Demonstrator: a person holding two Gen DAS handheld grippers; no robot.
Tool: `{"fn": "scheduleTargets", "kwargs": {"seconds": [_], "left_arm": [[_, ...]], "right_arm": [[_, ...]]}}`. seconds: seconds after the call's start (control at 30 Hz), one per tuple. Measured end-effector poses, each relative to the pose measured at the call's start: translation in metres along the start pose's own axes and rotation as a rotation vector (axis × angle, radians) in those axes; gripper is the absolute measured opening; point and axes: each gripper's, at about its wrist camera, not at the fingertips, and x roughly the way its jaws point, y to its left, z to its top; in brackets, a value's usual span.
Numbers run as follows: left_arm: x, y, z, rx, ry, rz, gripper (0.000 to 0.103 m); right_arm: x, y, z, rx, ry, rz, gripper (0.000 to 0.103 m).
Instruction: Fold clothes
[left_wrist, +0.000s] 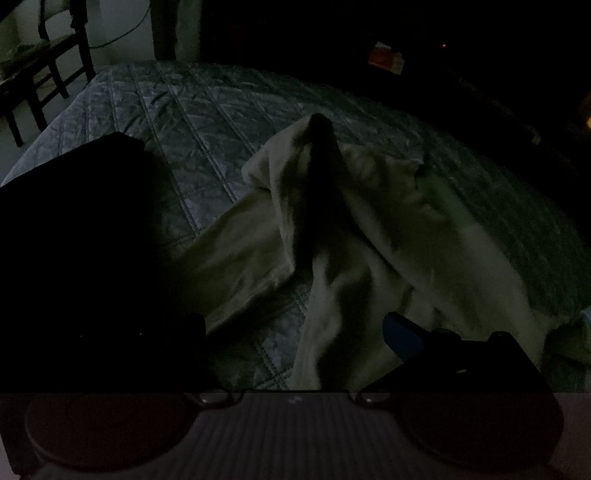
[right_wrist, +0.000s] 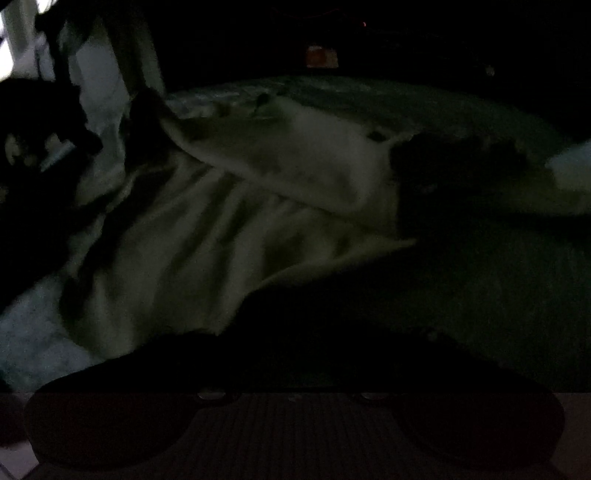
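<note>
Pale crumpled cloth garment (left_wrist: 332, 229) lies bunched on the quilted grey-blue bedcover (left_wrist: 177, 122). Left gripper (left_wrist: 295, 332) spread wide, empty. Right gripper (right_wrist: 314, 332) shut; hold undeterminable in dark. Risk: poor light, pinch misses hem, fold skews.

Open quilt (left_wrist: 192, 122) ahead-left of me; rumpled pale garment (left_wrist: 354, 229) fills the centre, dark folded pile (left_wrist: 74, 206) blocks my left.

No text, label, brand, number or sign can be read in either dim view.
</note>
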Motion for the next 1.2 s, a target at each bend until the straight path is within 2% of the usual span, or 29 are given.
{"fn": "scheduleTargets", "kwargs": {"seconds": [0.13,0.27,0.33,0.4,0.47,0.5,0.53,0.57,0.6,0.67,0.8,0.87,0.93,1.0,1.03,1.07,1.1,1.13,1.2], "left_arm": [[-0.002,0.001,0.001,-0.005,-0.002,-0.009,0.102],[-0.004,0.002,0.002,-0.017,-0.002,-0.015,0.102],[-0.005,0.003,0.002,-0.018,-0.004,-0.017,0.102],[-0.005,0.005,0.003,-0.026,-0.002,-0.019,0.102],[-0.004,0.007,0.003,-0.037,0.003,-0.022,0.102],[-0.004,0.008,0.003,-0.042,0.006,-0.025,0.102],[-0.004,0.009,0.003,-0.045,0.008,-0.028,0.102],[-0.004,0.01,0.003,-0.046,0.008,-0.028,0.102],[-0.004,0.01,0.003,-0.045,0.008,-0.027,0.102],[-0.002,0.009,0.003,-0.042,0.013,-0.025,0.102],[0.0,0.01,0.004,-0.045,0.02,-0.027,0.102],[0.002,0.011,0.004,-0.046,0.023,-0.026,0.102],[0.003,0.012,0.004,-0.047,0.025,-0.025,0.102],[0.004,0.014,0.003,-0.052,0.03,-0.025,0.102],[0.004,0.015,0.003,-0.053,0.031,-0.027,0.102],[0.004,0.015,0.003,-0.053,0.03,-0.028,0.102],[0.003,0.016,0.002,-0.054,0.03,-0.029,0.102],[0.003,0.016,0.002,-0.054,0.029,-0.031,0.102],[0.002,0.016,0.002,-0.053,0.031,-0.034,0.102]], "right_arm": [[-0.029,0.021,0.001,-0.111,-0.014,0.119,0.001],[-0.054,0.04,-0.007,-0.309,0.151,0.389,0.0],[-0.06,0.044,-0.007,-0.415,0.179,0.33,0.005],[-0.061,0.024,0.008,-0.338,0.137,0.27,0.007],[-0.063,0.001,0.034,-0.218,0.03,0.214,0.019],[-0.06,-0.008,0.049,-0.177,-0.015,0.188,0.029],[-0.055,-0.015,0.066,-0.153,-0.051,0.167,0.05],[-0.049,-0.022,0.082,-0.13,-0.086,0.145,0.063],[-0.04,-0.027,0.099,-0.123,-0.111,0.12,0.065],[-0.015,-0.036,0.132,-0.14,-0.127,0.07,0.064],[0.057,-0.061,0.189,-0.144,-0.04,0.008,0.058],[0.091,-0.074,0.201,-0.111,0.029,0.016,0.05],[0.122,-0.083,0.208,-0.069,0.095,0.05,0.05],[0.135,-0.078,0.206,-0.072,0.099,0.054,0.048],[0.14,-0.074,0.204,-0.082,0.094,0.046,0.045],[0.144,-0.072,0.204,-0.09,0.086,0.041,0.011],[0.144,-0.071,0.207,-0.096,0.072,0.043,0.004],[0.143,-0.07,0.211,-0.099,0.053,0.048,0.001],[0.139,-0.064,0.221,-0.143,-0.003,0.031,0.001]]}}
